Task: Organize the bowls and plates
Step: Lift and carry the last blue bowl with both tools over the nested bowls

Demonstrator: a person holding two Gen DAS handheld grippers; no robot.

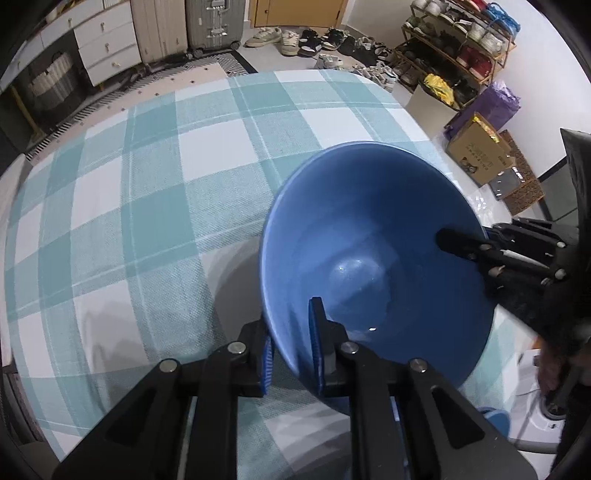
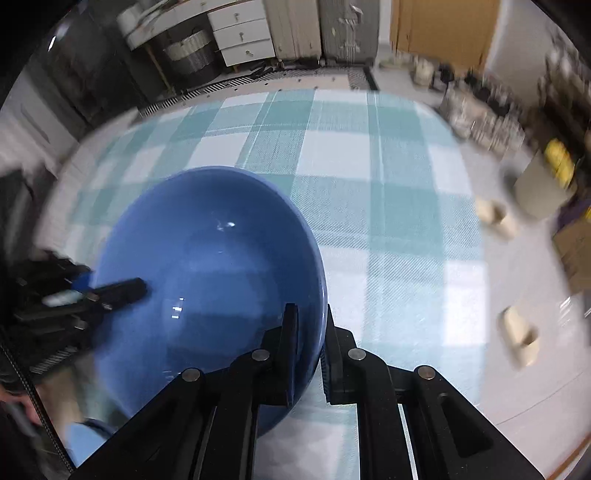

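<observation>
A large blue bowl is gripped by both grippers on opposite sides of its rim, over the teal-and-white checked tablecloth. My left gripper is shut on the near rim, one pad inside the bowl and one outside. My right gripper pinches the rim the same way on its side. Each gripper shows in the other's view: the right gripper and the left gripper each reach a finger into the bowl. I cannot tell whether the bowl's base touches the cloth.
Past the table's far edge stand suitcases and a white drawer unit. A shoe rack, loose shoes and a cardboard box are on the floor at right. Slippers lie on the floor beside the table.
</observation>
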